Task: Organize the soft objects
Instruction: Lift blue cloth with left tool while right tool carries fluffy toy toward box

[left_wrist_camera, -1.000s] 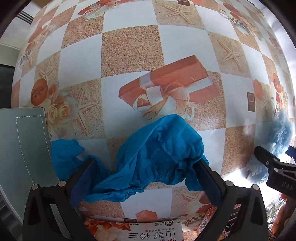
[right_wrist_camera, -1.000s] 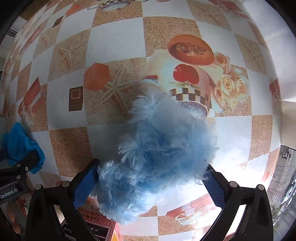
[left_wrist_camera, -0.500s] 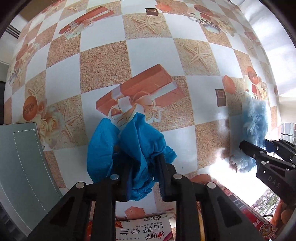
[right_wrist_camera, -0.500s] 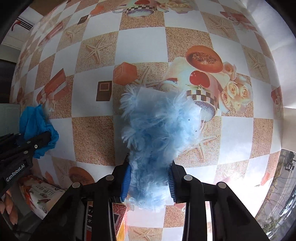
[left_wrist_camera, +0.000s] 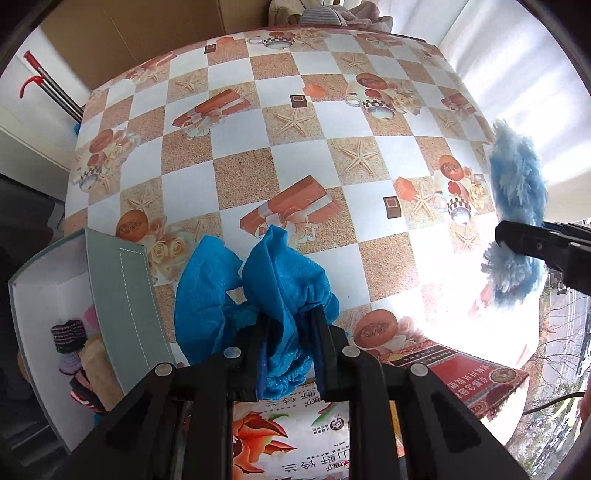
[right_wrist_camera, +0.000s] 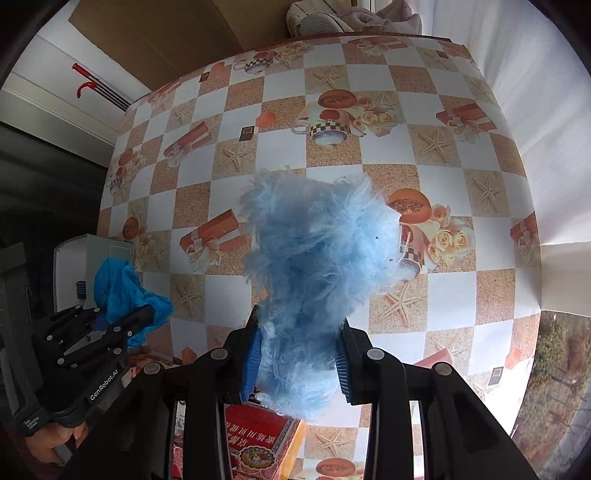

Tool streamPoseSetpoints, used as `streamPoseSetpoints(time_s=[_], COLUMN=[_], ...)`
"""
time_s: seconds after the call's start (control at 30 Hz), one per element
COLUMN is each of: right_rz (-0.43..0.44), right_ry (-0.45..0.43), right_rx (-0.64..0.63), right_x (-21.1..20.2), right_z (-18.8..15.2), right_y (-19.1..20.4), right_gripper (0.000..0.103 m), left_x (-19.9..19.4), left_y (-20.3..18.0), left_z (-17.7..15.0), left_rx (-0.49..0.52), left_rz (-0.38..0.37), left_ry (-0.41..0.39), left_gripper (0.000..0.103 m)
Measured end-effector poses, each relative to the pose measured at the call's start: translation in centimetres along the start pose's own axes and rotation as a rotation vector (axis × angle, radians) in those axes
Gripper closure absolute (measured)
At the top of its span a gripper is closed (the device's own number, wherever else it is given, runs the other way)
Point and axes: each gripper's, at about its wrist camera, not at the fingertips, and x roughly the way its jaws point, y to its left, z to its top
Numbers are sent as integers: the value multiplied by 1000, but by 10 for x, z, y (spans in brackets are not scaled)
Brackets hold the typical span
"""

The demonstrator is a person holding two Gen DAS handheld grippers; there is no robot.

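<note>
Left gripper [left_wrist_camera: 289, 334] is clamped tight on a bright blue crinkly fabric piece [left_wrist_camera: 255, 291] with an elastic-looking edge, maybe a shoe cover, can't say for sure. Its jaws have just been closing and now pinch the bunched middle, so the rest puffs out in two lobes in front of the fingers, held up off the tablecloth [left_wrist_camera: 236, 177]. Right gripper [right_wrist_camera: 297, 354] did the same thing: jaws just closed in, and now the blue pads [right_wrist_camera: 248, 354] squeeze the lower part of a fluffy light-blue furry thing [right_wrist_camera: 317, 266], which fans out above them, also up in the air

Moving outward: in the left wrist view an open grey-green storage box [left_wrist_camera: 122, 295] sits just left of the blue fabric at the table edge, white inside, with a few knitted or soft items [left_wrist_camera: 70, 347] piled at the bottom. Nearer the camera, under the fingers, there's a printed snack bag [left_wrist_camera: 291, 435] and a red box with gold lettering [left_wrist_camera: 469, 373]. Both lie on the checkered tablecloth with starfish, gift boxes and teacups printed on it

Beyond the far edge of the table: a brown cardboard sheet [right_wrist_camera: 166, 37], a red-handled pole [right_wrist_camera: 99, 88] leaning on the wall, and a pile of pale fabric [right_wrist_camera: 351, 18]
</note>
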Motion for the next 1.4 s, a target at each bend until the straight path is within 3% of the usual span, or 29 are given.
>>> streamPoseSetpoints(time_s=[0.4, 0.83, 1.1, 1.4], right_rz=[19, 3, 14, 25], right_ry=[-30, -1, 54, 70], right_rx=[8, 9, -7, -27], right_x=[-61, -69, -51, -44], right_z=[-60, -126, -153, -155], right_y=[23, 66, 94, 112], right_gripper=[67, 67, 67, 67], left_x=[-21, -21, -28, -34], left_y=[2, -10, -7, 11], left_z=[-63, -124, -134, -140], left_rx=[66, 172, 202, 170], left_rz=[-45, -140, -150, -143], left_ry=[-17, 79, 66, 51], left_gripper=[81, 81, 81, 81])
